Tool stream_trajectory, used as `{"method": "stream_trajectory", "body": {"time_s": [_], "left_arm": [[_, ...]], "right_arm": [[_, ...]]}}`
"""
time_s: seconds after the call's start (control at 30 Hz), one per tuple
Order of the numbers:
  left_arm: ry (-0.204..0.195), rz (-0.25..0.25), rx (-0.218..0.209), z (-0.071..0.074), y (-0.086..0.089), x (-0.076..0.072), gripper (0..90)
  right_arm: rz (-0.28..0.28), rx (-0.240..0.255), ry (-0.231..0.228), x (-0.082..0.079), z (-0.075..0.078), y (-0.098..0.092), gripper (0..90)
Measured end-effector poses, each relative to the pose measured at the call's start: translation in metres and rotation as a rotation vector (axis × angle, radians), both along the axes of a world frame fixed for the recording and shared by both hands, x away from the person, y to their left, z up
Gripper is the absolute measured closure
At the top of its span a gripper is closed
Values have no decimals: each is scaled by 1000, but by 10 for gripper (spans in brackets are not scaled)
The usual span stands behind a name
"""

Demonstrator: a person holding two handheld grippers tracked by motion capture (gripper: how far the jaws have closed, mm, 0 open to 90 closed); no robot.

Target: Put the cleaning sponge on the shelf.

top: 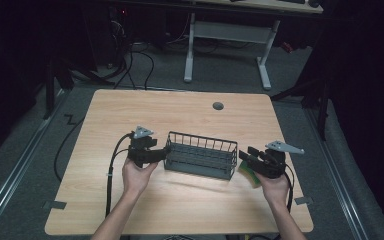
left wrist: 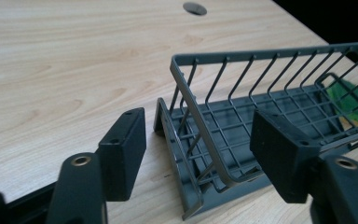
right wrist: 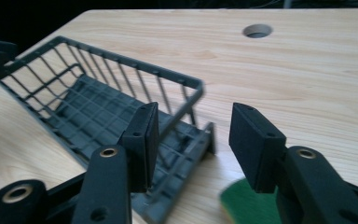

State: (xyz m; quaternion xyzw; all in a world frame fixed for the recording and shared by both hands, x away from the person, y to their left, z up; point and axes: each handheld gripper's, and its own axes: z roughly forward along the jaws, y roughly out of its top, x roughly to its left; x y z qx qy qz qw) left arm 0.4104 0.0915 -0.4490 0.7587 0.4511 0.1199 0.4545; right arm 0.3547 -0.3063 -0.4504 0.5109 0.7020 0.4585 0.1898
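Note:
A dark grey wire basket (top: 201,154) stands on the wooden table (top: 180,115), a little toward the person's side of its middle. My left gripper (top: 163,153) is at the basket's left end, open, its jaws straddling the end wall (left wrist: 200,135). At the right end my right gripper (top: 241,158) is open too, with the basket's rim corner (right wrist: 193,91) between its jaws. A green and yellow sponge (top: 249,173) lies on the table under the right gripper and reappears as the green sponge (right wrist: 249,205) and, through the wires, as the sponge (left wrist: 354,105).
A round grommet hole (top: 218,106) sits near the table's far edge. Beyond the table stands a white-legged desk (top: 227,35) with cables on the floor. Bare tabletop lies all around the basket.

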Motion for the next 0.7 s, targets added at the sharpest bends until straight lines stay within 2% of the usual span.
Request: {"method": "stream_trajectory", "body": {"time_s": [0.17, 0.3, 0.33, 0.43, 0.53, 0.67, 0.7], "left_arm": [[-21, 11, -28, -1, 13, -8, 339], [-37, 27, -19, -4, 24, -14, 338], [-48, 38, -14, -6, 29, -17, 338], [-61, 79, -2, -16, 46, -26, 335], [-53, 117, 16, -28, 59, -32, 328], [-21, 164, 62, -48, 74, -37, 307], [-15, 173, 74, -52, 77, -38, 302]], "right_arm": [[-31, -33, -40, -5, -4, -14, 470], [-45, -56, -50, -8, -10, -22, 425], [-48, -80, -60, -10, -13, -26, 398], [-52, -87, -55, -13, -17, -32, 364], [-53, -104, -27, -15, -22, -36, 311], [-60, -149, -3, -14, -29, -39, 244], [-60, -148, 2, -13, -31, -40, 240]]}}
